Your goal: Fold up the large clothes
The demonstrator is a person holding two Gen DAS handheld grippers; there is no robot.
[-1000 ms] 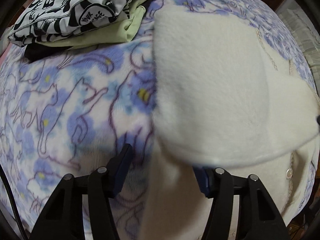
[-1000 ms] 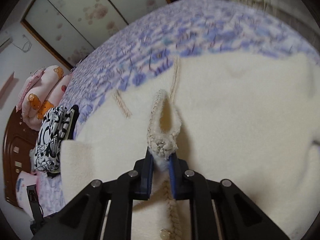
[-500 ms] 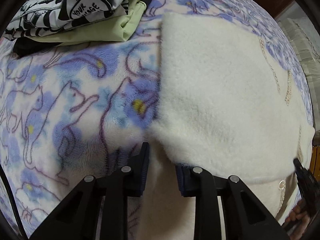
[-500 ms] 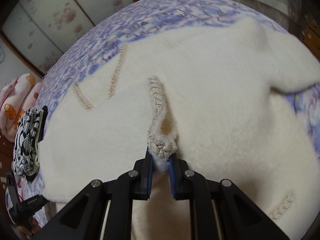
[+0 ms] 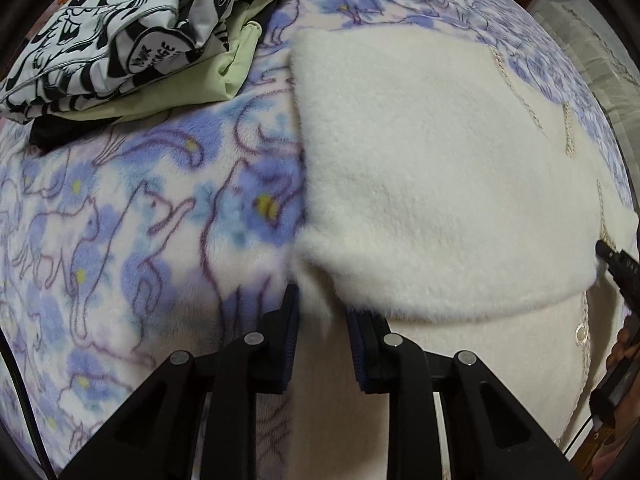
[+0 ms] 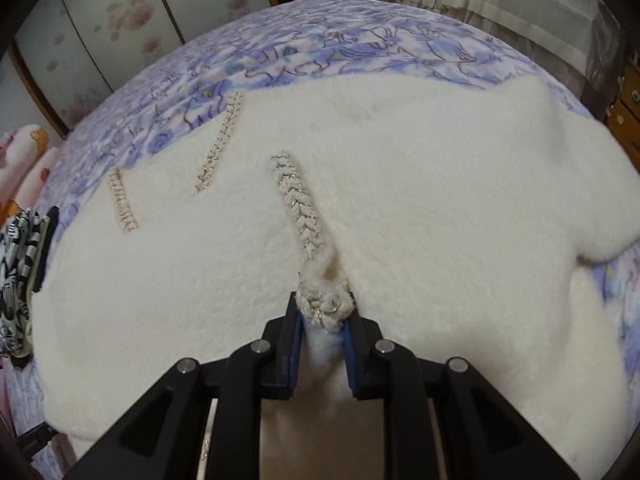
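A cream fleece cardigan (image 5: 440,180) lies on the bed, one part folded over the rest. My left gripper (image 5: 322,312) points steeply down at its left edge, shut on a fold of the fleece that fills the gap between the pads. In the right wrist view the cardigan (image 6: 400,168) is spread wide. My right gripper (image 6: 322,316) has the braided trim (image 6: 298,200) bunched between its pads, low against the garment. Its jaws are opening, and the trim still touches both pads. At the right edge of the left view a black finger of the right gripper (image 5: 616,268) shows.
A blue cat-print blanket (image 5: 120,220) covers the bed. A stack of folded clothes (image 5: 132,40), black-and-white print on pale green, sits beyond the cardigan's left side. Pink pillows (image 6: 28,160), sliding doors (image 6: 100,20), wooden drawers (image 6: 628,108) and a white-draped surface (image 6: 500,0) ring the bed.
The left jaws came together on the cardigan's edge and the folded flap settled flat. The right gripper sank with the braided trim down onto the garment, and its jaws widened slightly.
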